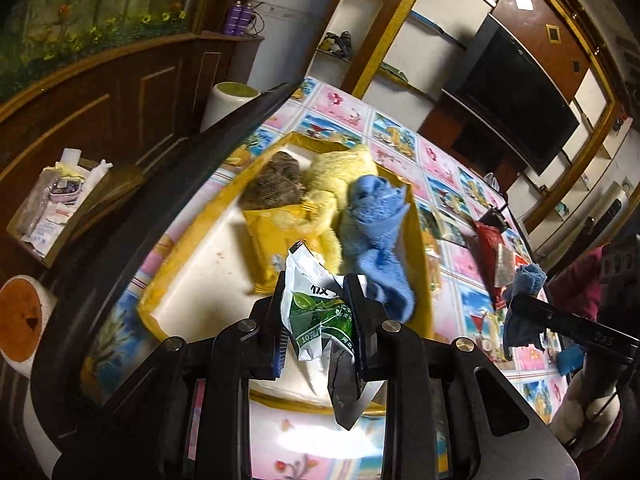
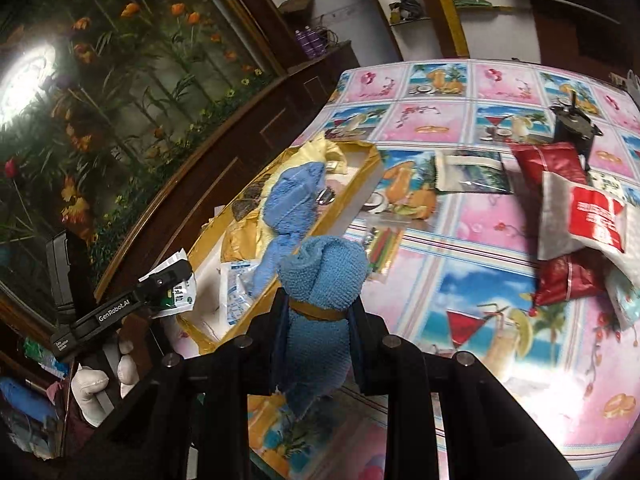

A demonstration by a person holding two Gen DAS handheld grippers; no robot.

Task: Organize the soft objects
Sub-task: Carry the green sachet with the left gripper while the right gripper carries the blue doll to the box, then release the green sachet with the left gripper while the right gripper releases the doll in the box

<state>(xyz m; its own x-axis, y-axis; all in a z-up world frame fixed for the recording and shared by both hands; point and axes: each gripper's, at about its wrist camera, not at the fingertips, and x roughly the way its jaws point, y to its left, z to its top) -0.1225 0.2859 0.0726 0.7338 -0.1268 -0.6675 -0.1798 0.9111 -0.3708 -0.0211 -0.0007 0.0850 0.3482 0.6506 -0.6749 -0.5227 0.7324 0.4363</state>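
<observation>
At nine o'clock in the left wrist view, off the counter's edge, a wooden cabinet (image 1: 100,92) carries a small box of papers (image 1: 52,204); a white roll (image 1: 228,104) stands just beyond. Toward the centre, on the counter (image 1: 400,136) with its pink-and-blue picture cloth, lies a gold-rimmed tray (image 1: 192,264). It already holds a brown knitted piece (image 1: 280,180), a yellow fluffy cloth (image 1: 340,168), a yellow packet (image 1: 272,240) and a blue towel (image 1: 376,232), so the sorting looks partly done.

At six o'clock the left gripper (image 1: 316,312) has its fingers pinching a green-and-white sachet (image 1: 316,308), held over the tray's near end. At three o'clock the right gripper (image 2: 320,312) has its fingers pressed on a rolled blue cloth (image 2: 324,280) bound with a tan band, above the counter just beside the tray.

Still to be gathered, I judge: a clear bag (image 2: 472,176), a packet of coloured strips (image 2: 384,244), and at two o'clock in the right wrist view a heap of red and white pouches (image 2: 576,216).

Around the counter, a floral mural (image 2: 120,80) fills the wall, white shelves (image 1: 400,40) hold oddments, and a dark television (image 1: 516,104) hangs at one o'clock.
</observation>
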